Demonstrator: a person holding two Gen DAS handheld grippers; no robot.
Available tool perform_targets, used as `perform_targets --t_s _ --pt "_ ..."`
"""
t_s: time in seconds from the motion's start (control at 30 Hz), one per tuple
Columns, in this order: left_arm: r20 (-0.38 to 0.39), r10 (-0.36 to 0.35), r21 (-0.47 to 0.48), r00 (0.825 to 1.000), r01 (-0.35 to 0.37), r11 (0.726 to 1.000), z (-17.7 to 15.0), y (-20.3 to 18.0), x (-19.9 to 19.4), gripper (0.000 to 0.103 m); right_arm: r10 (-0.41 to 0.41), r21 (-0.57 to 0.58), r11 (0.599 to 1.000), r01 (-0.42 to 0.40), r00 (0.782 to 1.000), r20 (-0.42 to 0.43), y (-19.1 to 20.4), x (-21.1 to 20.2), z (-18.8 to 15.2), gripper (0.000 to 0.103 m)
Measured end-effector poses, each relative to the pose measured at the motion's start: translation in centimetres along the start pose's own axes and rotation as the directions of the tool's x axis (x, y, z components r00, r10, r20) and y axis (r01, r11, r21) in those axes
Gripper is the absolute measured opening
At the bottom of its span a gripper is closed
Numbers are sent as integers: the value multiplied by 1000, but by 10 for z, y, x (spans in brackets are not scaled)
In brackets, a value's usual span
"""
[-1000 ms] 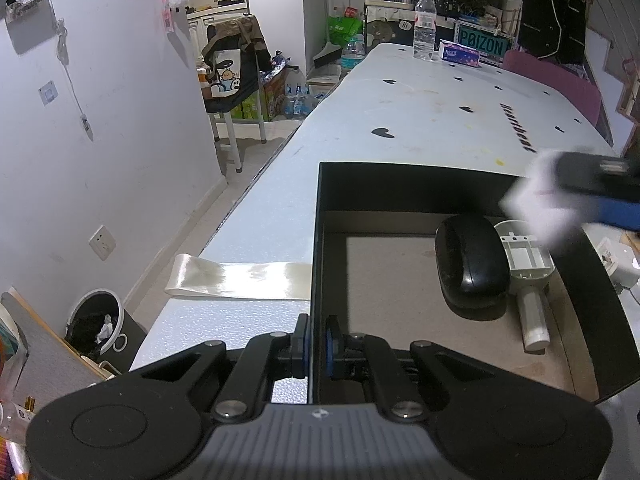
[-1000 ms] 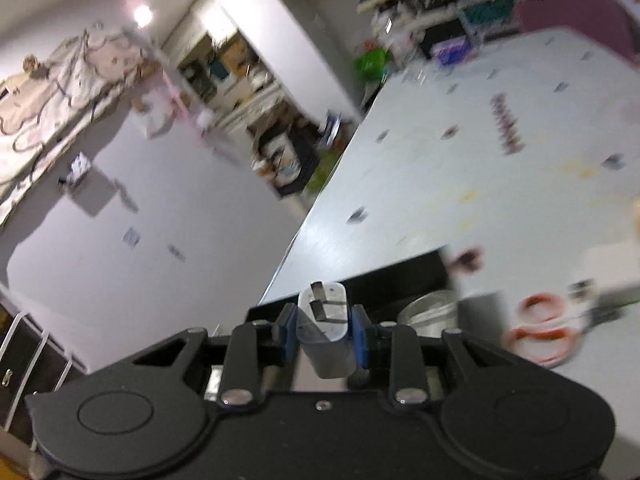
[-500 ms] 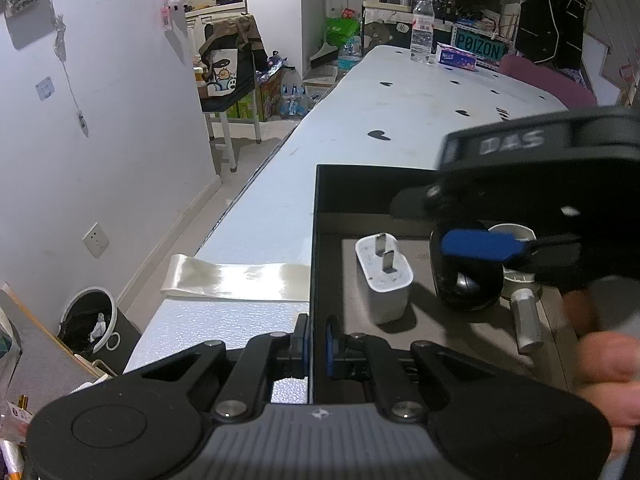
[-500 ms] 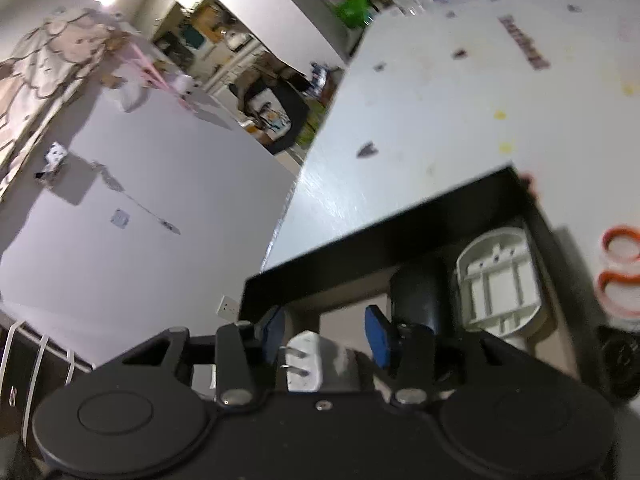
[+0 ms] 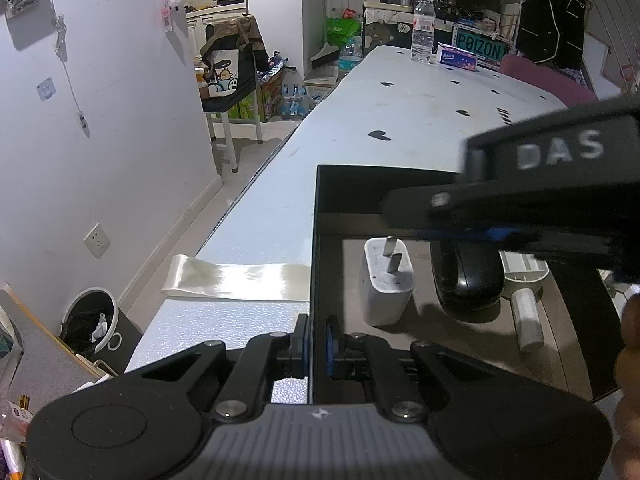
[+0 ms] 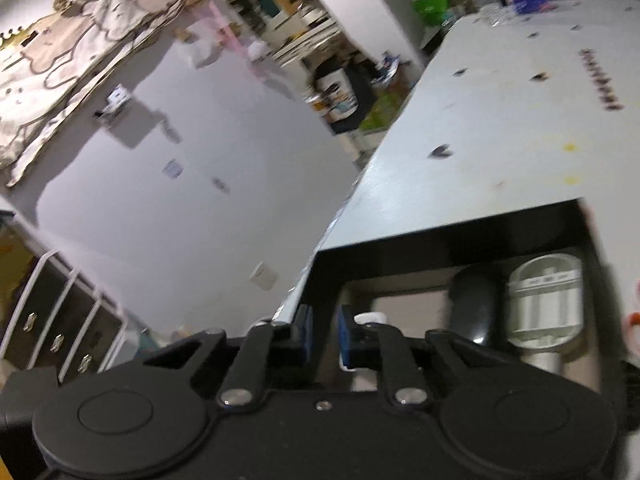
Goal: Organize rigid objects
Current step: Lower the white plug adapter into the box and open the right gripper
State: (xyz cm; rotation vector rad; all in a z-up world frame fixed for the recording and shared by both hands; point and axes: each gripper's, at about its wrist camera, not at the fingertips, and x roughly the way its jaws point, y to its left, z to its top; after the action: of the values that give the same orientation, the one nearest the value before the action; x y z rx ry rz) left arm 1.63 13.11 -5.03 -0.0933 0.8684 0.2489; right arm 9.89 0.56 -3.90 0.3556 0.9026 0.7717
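Far left of the left gripper (image 5: 318, 344), on the floor below the table edge, stands a round white bin with a dark liner (image 5: 90, 316). Closer in, just left of its fingers, a shiny pale strip of tape (image 5: 236, 276) lies flat across the white table with black heart marks (image 5: 400, 120), one end reaching the box. The left gripper is clamped tight on the left wall of the open, shallow black cardboard box (image 5: 316, 240), near the corner closest to it: one blue pad is outside the wall and the other inside, with the wall pinched between them.

Inside the box, just ahead and slightly right of that gripper, a white square plug charger (image 5: 386, 288) stands on the brown floor with its two metal prongs pointing up. It touches neither gripper. Right of it, near but apart, lies a glossy black computer mouse (image 5: 466, 280). Beside the mouse on its far side is a white plastic fitting with a ribbed round head and a short cylindrical handle (image 5: 526, 280), seemingly touching the mouse.

Above the mouse and fitting hangs the right gripper (image 6: 325, 338), a black body lettered "DAS", tilted down over the box. Its jaws have just been closing and now stand at a narrow gap with nothing between the blue pads; the top of the charger shows just past its right finger. A person's hand (image 5: 630, 360) shows at the far right edge.
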Motion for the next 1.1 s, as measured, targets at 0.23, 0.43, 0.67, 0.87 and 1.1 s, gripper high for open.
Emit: perform_targets --t_s 0.23,0.43,0.67,0.87,1.1 --pt "0 0 0 1000 0 1000 0 0 0 8 -122 -66 990 122 993 -1 -3 7 -3 2" --pt "0 1 0 1000 -1 1000 0 0 0 8 -202 -68 977 202 979 5 -16 -5 -1 3" --pt "1 2 0 1000 -2 1000 0 0 0 8 -208 -112 974 199 975 -77 -12 10 -9 4" --pt "0 0 0 1000 0 1000 0 0 0 8 -159 -73 985 154 986 -59 -12 14 -6 5" --pt "0 -1 -2 1000 1 1000 1 1 -1 8 -141 -140 983 118 976 -165 -3 5 -13 7"
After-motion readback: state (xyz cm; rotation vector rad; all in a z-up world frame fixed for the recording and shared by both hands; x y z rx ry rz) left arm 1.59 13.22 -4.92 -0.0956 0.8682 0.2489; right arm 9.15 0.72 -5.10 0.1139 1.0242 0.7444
